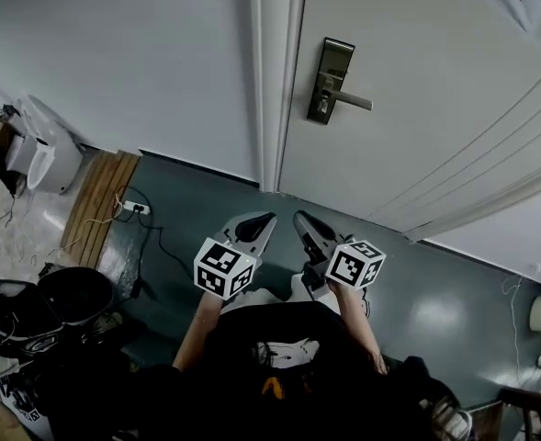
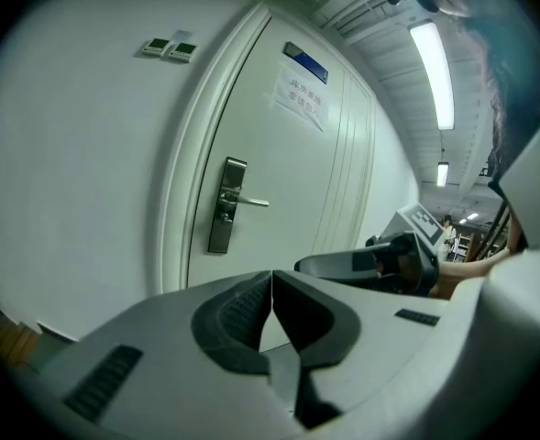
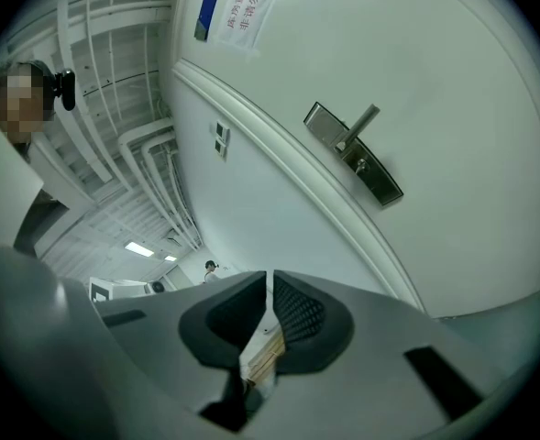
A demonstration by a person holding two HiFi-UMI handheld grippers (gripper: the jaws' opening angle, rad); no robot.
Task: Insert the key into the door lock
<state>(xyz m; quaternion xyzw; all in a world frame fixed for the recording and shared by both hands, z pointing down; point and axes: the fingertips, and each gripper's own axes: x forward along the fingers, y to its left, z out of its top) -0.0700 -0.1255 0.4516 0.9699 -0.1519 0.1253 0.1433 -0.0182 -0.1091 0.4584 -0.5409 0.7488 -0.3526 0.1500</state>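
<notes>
The metal lock plate (image 1: 330, 81) with its lever handle sits on the white door (image 1: 417, 108), above and ahead of both grippers. In the head view my left gripper (image 1: 266, 219) and right gripper (image 1: 299, 219) are held side by side low before the door, well short of the lock. The left gripper (image 2: 271, 275) is shut with nothing between its pads; the lock plate (image 2: 225, 205) lies ahead, up and left. My right gripper (image 3: 270, 284) is shut on a thin brass-coloured key (image 3: 264, 354) that shows deep in the gap. The lock plate (image 3: 354, 154) appears tilted at upper right.
The door frame (image 1: 270, 81) runs just left of the lock. On the floor at left are a white fixture (image 1: 45, 150), wooden boards (image 1: 100, 205), a power strip with cable (image 1: 136, 208) and black bags (image 1: 50, 306). A paper notice (image 2: 299, 99) hangs on the door.
</notes>
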